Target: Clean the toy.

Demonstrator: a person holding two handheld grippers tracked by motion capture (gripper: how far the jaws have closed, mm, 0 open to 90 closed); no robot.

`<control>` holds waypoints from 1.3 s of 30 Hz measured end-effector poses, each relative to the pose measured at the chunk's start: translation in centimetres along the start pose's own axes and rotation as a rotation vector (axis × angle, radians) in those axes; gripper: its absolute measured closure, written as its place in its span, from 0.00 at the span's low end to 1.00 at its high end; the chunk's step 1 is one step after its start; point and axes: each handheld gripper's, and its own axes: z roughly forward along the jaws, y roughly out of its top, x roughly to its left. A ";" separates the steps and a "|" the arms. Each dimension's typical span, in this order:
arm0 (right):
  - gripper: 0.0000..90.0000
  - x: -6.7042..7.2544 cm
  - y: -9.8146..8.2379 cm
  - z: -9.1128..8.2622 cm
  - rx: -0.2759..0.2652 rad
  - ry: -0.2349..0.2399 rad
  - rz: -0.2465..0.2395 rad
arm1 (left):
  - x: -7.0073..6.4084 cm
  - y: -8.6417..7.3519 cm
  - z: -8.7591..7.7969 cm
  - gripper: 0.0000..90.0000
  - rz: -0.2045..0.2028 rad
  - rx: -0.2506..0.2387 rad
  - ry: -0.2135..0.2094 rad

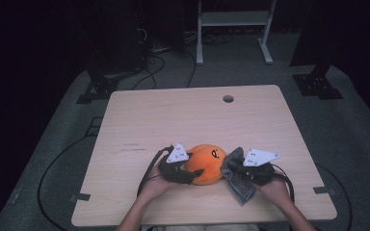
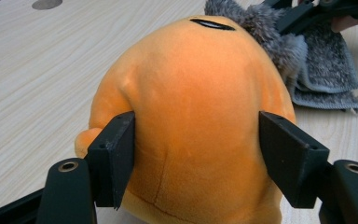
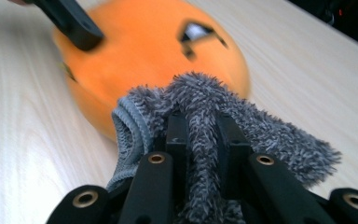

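Low in the high view, the left gripper (image 1: pixel 185 174) squeezes the orange plush toy (image 1: pixel 208 163) w/ both jaws, mid-frame. The right gripper (image 1: pixel 234 169) pinches a grey fuzzy cloth (image 1: pixel 241 188), touching the toy's right side. The table (image 1: pixel 173 115) stretches behind.

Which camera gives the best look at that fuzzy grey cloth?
The right gripper view: the grey cloth sits close up, pinched in the right claw. The left gripper view shows the cloth farther off behind the orange plush toy; the high view shows it small.
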 end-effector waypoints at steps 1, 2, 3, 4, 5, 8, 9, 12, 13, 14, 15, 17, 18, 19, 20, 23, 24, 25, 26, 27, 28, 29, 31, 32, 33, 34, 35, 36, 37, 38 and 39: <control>0.86 -0.2 -0.2 -0.1 0.005 -0.002 0.014 | 0.0 0.0 -0.1 0.33 0.000 0.001 -0.002; 0.86 -0.4 -0.3 -0.2 0.002 -0.004 0.016 | 0.0 0.0 -0.1 0.32 -0.001 -0.001 -0.005; 0.86 -0.4 -0.3 -0.2 0.002 -0.004 0.016 | 0.0 0.0 -0.1 0.32 -0.001 -0.001 -0.005; 0.86 -0.3 -0.1 -0.5 -0.016 -0.005 0.016 | 0.1 0.0 -0.1 0.31 -0.003 -0.001 -0.008; 0.86 -0.2 0.1 -0.7 -0.028 -0.005 0.012 | 0.1 0.0 -0.1 0.31 -0.003 -0.002 -0.010; 0.86 0.5 1.3 -1.1 -0.107 0.036 -0.006 | -0.1 0.0 0.0 0.32 0.015 -0.002 -0.011; 0.86 0.8 1.7 -1.0 -0.121 0.047 -0.012 | -0.3 0.1 0.1 0.32 0.034 -0.003 -0.013; 0.87 1.6 3.0 -0.2 -0.124 0.067 -0.048 | -0.7 0.0 0.2 0.32 0.056 0.001 -0.012; 0.87 1.8 3.2 0.1 -0.111 0.064 -0.059 | -0.6 -0.1 0.1 0.33 0.052 0.001 -0.012; 0.87 1.8 3.2 0.2 -0.108 0.064 -0.061 | -0.5 -0.2 0.0 0.33 0.044 -0.003 -0.015; 0.87 1.5 3.0 0.3 -0.108 0.069 -0.048 | -0.3 -0.3 0.0 0.33 0.036 -0.008 -0.020; 0.87 0.8 2.5 0.2 -0.100 0.067 -0.023 | -0.3 -0.4 0.0 0.34 0.028 -0.018 -0.023; 0.87 0.4 2.1 0.2 -0.090 0.059 -0.009 | -0.3 -0.4 0.0 0.34 0.029 -0.017 -0.023; 0.87 0.4 2.1 0.2 -0.090 0.059 -0.009 | -0.3 -0.4 0.0 0.34 0.029 -0.017 -0.023; 0.87 -0.4 1.1 0.0 -0.063 0.047 0.023 | -0.3 -0.3 0.0 0.34 0.031 -0.013 -0.020; 0.87 -1.4 -0.2 -0.3 -0.002 0.032 0.066 | -0.4 -0.3 0.0 0.33 0.040 -0.010 -0.019; 0.87 -1.6 -0.4 -0.5 0.002 0.030 0.067 | -0.5 -0.2 0.0 0.33 0.046 -0.014 -0.017; 0.87 -1.5 -0.4 -0.9 -0.013 0.032 0.066 | -0.5 -0.1 0.1 0.33 0.049 -0.014 -0.016; 0.87 -1.4 -0.2 -1.2 -0.041 0.037 0.061 | -0.5 -0.1 0.1 0.33 0.051 -0.011 -0.016; 0.87 -1.2 0.1 -1.4 -0.061 0.046 0.054 | -0.6 0.0 0.1 0.33 0.055 -0.012 -0.015; 0.87 -0.8 0.7 -1.7 -0.090 0.067 0.045 | -0.7 0.0 0.2 0.34 0.066 -0.010 -0.013; 0.87 -0.5 1.2 -1.7 -0.106 0.088 0.037 | -0.8 0.0 0.3 0.34 0.070 -0.013 -0.010; 0.87 0.2 2.3 -1.4 -0.124 0.106 0.002 | -1.0 0.0 0.3 0.35 0.075 -0.015 -0.009; 0.87 0.5 2.6 -1.2 -0.125 0.113 -0.006 | -1.1 -0.1 0.3 0.35 0.086 -0.016 -0.006; 0.87 0.8 3.0 -0.9 -0.123 0.117 -0.017 | -1.3 -0.1 0.3 0.35 0.088 -0.015 -0.001; 0.87 1.1 3.4 -0.4 -0.110 0.113 -0.039 | -1.3 -0.2 0.3 0.35 0.090 -0.015 0.001; 0.87 1.2 3.5 0.0 -0.098 0.109 -0.049 | -1.3 -0.2 0.3 0.35 0.090 -0.015 0.001; 0.87 1.1 3.5 0.2 -0.096 0.113 -0.047 | -1.2 -0.3 0.2 0.35 0.087 -0.016 0.001; 0.87 1.1 3.5 0.2 -0.096 0.113 -0.047 | -1.2 -0.3 0.2 0.35 0.087 -0.016 0.001; 0.87 1.0 3.4 0.3 -0.094 0.117 -0.042 | -1.1 -0.3 0.2 0.35 0.079 -0.018 -0.003; 0.87 0.7 3.2 0.4 -0.094 0.122 -0.028 | -1.1 -0.4 0.2 0.35 0.070 -0.023 -0.009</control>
